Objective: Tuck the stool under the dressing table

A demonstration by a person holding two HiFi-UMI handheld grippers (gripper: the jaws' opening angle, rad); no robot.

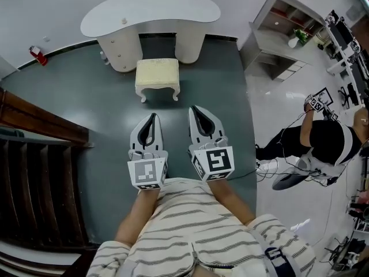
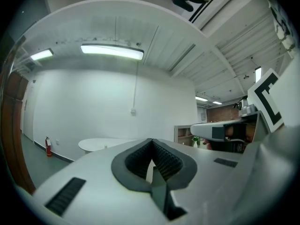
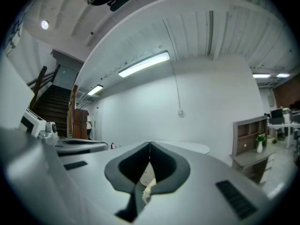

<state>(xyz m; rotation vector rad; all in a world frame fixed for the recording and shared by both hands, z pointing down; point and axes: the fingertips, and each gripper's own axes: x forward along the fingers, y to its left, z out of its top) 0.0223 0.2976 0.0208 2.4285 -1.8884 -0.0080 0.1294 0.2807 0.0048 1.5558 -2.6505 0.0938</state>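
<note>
you hold the left gripper (image 1: 152,118) and the right gripper (image 1: 194,109) side by side, both level and pointing toward the stool (image 1: 157,77). the fingers (image 2: 135,161) of each gripper are pressed together, with nothing between them. the cream stool stands on the grey-green floor (image 1: 86,97), just before the gap between the pedestals of the white dressing table (image 1: 150,11), not yet under its top. both grippers are apart from the stool.

Stool (image 3: 150,184) only a pale sliver behind the right gripper (image 3: 150,143); dressing table (image 3: 189,147) base out of sight.
</note>
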